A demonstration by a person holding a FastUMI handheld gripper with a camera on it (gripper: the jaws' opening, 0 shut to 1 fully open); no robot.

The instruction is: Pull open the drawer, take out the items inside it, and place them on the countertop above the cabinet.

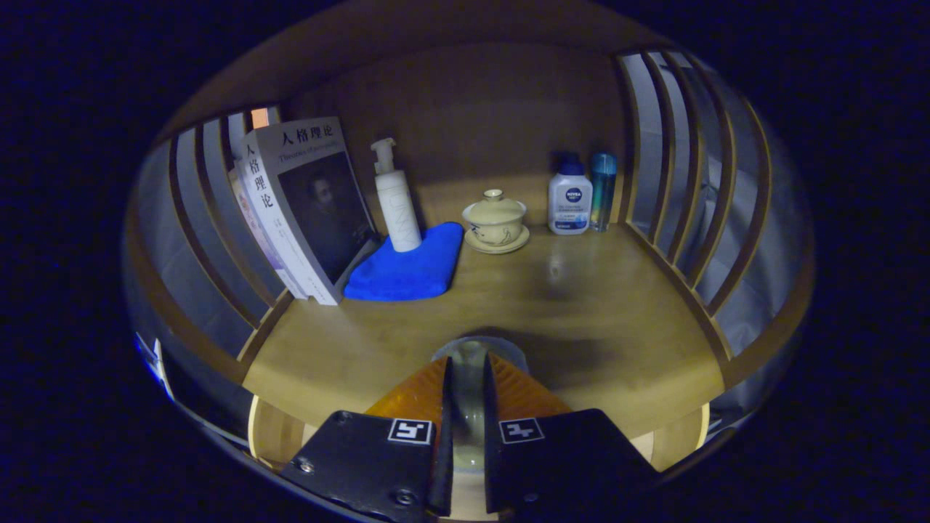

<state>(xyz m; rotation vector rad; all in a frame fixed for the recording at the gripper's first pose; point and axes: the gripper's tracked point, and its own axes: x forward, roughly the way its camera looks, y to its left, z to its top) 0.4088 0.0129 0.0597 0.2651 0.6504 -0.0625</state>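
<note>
**Glass held over the countertop's front edge**

Gripper (468, 392) closed on a clear glass object (472, 363), both fingers pressing its sides, only a narrow gap left between them. Rounded top of the object just past the fingertips, above the near edge of the wooden countertop (581, 319). Exact kind of glass item hard to tell; cannot tell whether touching the surface or held just above it.

Beyond the fingers, bare wood across the middle. Further back and to the left, a folded blue cloth (407, 272), with a white pump bottle (396, 200) standing upright on its far end. Just left of the cloth, books (305, 203) leaning against the slatted side rail (203, 218). Right of the cloth, near the back panel, a lidded tea bowl (495, 221) on its saucer. Well to the right, in the back corner, a white bottle with a blue cap (569, 196) and a slim teal bottle (602, 190) just beside it, both upright, next to the opposite slatted rail (676, 174).
</note>
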